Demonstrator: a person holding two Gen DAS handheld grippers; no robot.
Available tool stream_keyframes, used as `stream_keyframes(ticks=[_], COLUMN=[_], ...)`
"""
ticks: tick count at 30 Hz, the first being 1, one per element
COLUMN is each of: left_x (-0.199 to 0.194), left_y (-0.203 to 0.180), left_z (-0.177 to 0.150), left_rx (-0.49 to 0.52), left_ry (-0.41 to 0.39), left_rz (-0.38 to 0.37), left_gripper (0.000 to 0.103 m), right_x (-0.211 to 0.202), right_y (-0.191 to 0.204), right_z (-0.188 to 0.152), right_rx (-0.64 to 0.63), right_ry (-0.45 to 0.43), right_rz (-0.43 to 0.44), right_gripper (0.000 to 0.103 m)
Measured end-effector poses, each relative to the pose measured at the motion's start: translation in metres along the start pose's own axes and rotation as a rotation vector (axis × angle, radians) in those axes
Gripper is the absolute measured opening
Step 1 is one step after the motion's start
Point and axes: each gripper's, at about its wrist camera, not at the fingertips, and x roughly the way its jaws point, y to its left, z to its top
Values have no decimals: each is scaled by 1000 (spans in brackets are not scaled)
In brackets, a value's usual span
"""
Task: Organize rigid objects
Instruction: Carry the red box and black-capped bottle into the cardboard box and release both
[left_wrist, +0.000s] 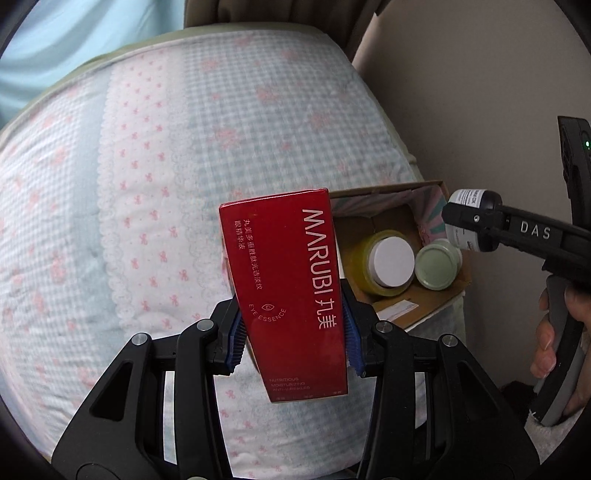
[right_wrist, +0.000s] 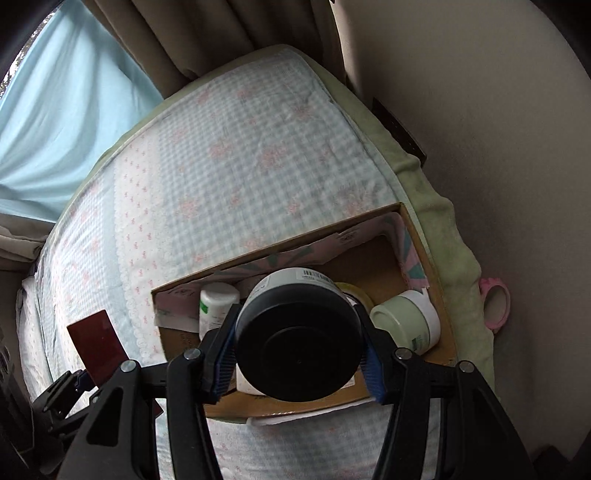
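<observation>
Red box (left_wrist: 291, 291) upright in left tool (left_wrist: 293, 332)

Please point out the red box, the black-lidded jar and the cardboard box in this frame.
red MARUBI box (left_wrist: 284, 291), left wrist view: middle of its front face.
black-lidded jar (right_wrist: 299, 347), right wrist view: centre of its lid.
cardboard box (right_wrist: 424, 236), right wrist view: its right wall.
</observation>
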Motion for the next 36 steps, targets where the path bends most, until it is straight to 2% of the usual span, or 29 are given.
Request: stream_keyframes(ticks=[8, 11, 19, 21, 22, 23, 24, 25, 26, 28, 32, 36], left_x=[60, 76, 92, 96, 96, 94, 91, 86, 82, 77, 68, 61], left_y=[-18, -20, -25, -26, -27, -27, -28, -30, -31, -33, -31, -32], left_z=[-6, -9, -12, -10, -9, -8, -8, -9, -10, -12, -18, -22], left_rx=[83, 113, 189, 198, 196, 194, 198, 204, 211, 222, 210, 214], left_ry=[93, 115, 139, 167, 175, 172, 160, 147, 132, 128, 131, 120], left_rz=[49, 78, 144, 135, 127, 122, 118, 110, 107, 112, 83, 86], left_gripper=[40, 40, 40, 40, 44, 51, 77, 103, 103, 103, 103, 103], right_x=[47, 63, 87, 90, 91, 91, 90, 87, 84, 80, 68, 61], right_y=[-27, -32, -48, -49, -50, -51, -52, -54, -55, -56, -50, -51], right_z=[18, 22, 25, 27, 27, 27, 27, 26, 26, 25, 13, 3], right_rx=[9, -20, -6, -1, 2, 6, 12, 24, 31, 33, -2, -1], right_ry=[55, 64, 77, 82, 89, 95, 88, 82, 79, 82, 53, 30], right_rz=[-18, -60, -58, -44, -33, -26, -24, -23, 1, 48, -17, -34], right_gripper=[53, 53, 53, 53, 53, 60, 70, 98, 103, 103, 103, 103])
